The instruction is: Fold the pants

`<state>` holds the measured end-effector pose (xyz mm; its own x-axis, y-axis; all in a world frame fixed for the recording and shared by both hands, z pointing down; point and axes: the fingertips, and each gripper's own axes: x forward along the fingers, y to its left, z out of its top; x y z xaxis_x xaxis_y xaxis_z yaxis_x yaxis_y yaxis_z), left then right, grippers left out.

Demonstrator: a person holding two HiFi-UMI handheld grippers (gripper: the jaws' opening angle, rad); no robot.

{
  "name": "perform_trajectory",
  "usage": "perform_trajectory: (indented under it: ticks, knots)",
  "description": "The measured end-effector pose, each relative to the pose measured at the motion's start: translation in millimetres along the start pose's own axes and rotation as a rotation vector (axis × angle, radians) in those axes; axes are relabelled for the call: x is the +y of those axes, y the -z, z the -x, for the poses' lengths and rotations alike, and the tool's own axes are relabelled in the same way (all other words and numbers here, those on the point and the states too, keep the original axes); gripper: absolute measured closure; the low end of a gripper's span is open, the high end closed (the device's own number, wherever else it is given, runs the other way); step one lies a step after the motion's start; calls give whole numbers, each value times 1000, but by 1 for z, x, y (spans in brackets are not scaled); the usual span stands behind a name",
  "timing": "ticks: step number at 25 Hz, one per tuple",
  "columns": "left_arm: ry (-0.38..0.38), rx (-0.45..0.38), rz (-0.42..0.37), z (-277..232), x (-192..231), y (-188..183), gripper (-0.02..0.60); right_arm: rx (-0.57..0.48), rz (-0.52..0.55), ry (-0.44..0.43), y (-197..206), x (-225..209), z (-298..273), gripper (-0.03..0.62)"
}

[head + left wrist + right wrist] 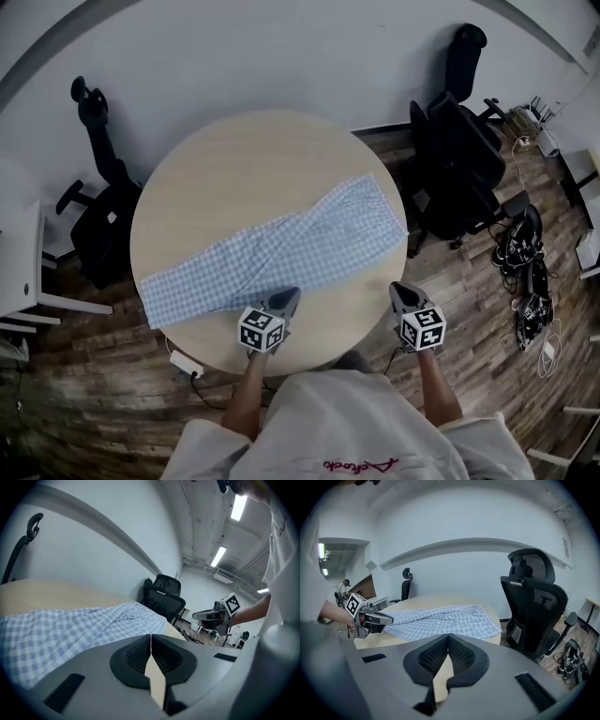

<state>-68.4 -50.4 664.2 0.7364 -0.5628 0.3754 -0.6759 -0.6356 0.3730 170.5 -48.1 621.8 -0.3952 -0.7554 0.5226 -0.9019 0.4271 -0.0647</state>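
Blue-and-white checked pants (pixel 281 248) lie flat and diagonal on the round wooden table (pixel 234 159), waist toward the far right, legs toward the near left. My left gripper (pixel 285 300) hovers at the pants' near edge, jaws shut with nothing between them. My right gripper (pixel 401 292) is at the table's near right rim, off the cloth, also shut and empty. The left gripper view shows the pants (pixel 61 630) ahead of the closed left gripper (pixel 151 638) and the right gripper (pixel 202 616) off to the right. In the right gripper view, the pants (pixel 440 617) lie beyond the closed right gripper (pixel 448 636).
A black office chair (pixel 459 159) stands at the table's right and another (pixel 103 220) at its left. Cables (pixel 530 281) lie on the wooden floor at the right. A white power strip (pixel 183 364) lies under the near left rim. A white desk (pixel 19 267) is at far left.
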Motion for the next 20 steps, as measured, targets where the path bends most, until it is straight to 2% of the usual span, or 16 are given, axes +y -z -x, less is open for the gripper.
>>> perform_trajectory:
  ticks: [8,14,18,20]
  knots:
    - [-127,23,25,3,37,-2,548,31,119,-60,-49,-62,-58,565]
    - [-290,42,71,-1,66,-7,548,-8,101,-105,-87,-121,-109,565]
    - [-405,126,39,1,87,-8,548,29,169,-172,-102,-151,-153,565]
    - [-436,175,23,0,96,-8,546,58,237,-208,-109,-163,-177,565]
